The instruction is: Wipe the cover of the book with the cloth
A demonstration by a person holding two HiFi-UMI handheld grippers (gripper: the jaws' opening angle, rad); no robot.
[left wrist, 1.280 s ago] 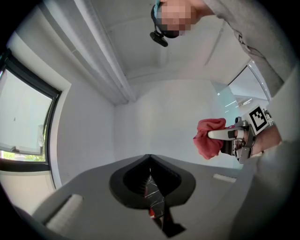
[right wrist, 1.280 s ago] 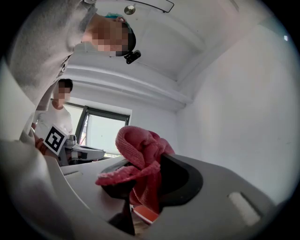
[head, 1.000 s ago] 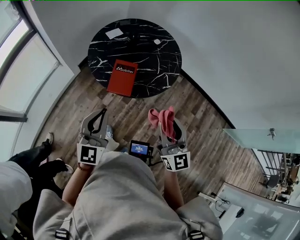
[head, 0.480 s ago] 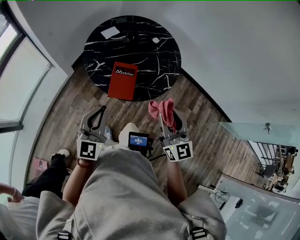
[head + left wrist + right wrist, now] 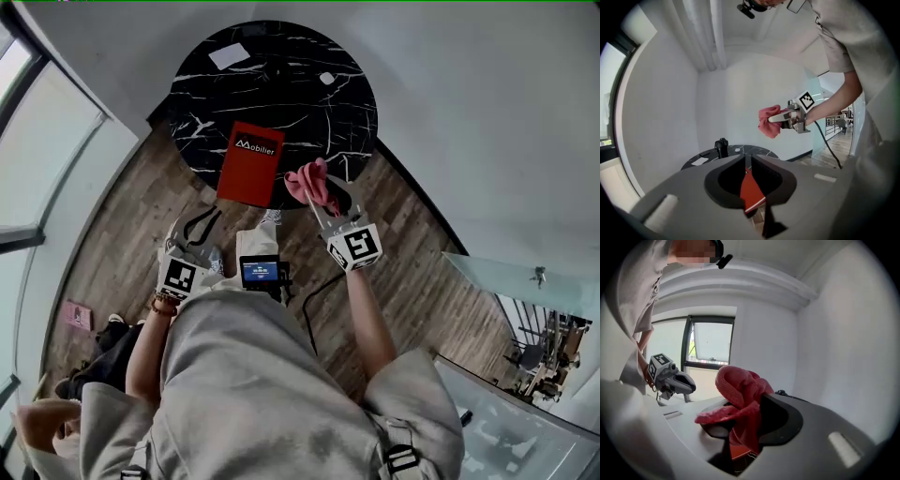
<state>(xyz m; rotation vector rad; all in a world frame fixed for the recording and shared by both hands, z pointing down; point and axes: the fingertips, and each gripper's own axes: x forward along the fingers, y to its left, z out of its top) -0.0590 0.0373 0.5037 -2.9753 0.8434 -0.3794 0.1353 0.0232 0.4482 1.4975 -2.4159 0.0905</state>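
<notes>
Book (image 5: 249, 163): ahead of left tongs (image 5: 208, 218) | left tongs: pressed together | right tongs (image 5: 317, 192): pinching cloth (image 5: 307, 180), seemingly beside book

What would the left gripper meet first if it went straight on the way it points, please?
Most likely the red book at the near edge of the table; it shows dead ahead of the left gripper, though depth is unclear.

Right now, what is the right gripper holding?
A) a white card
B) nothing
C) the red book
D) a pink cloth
D: the right gripper has its jaws shut on the pink cloth, which bunches up out of them, while the red book lies apart on the table.
</notes>
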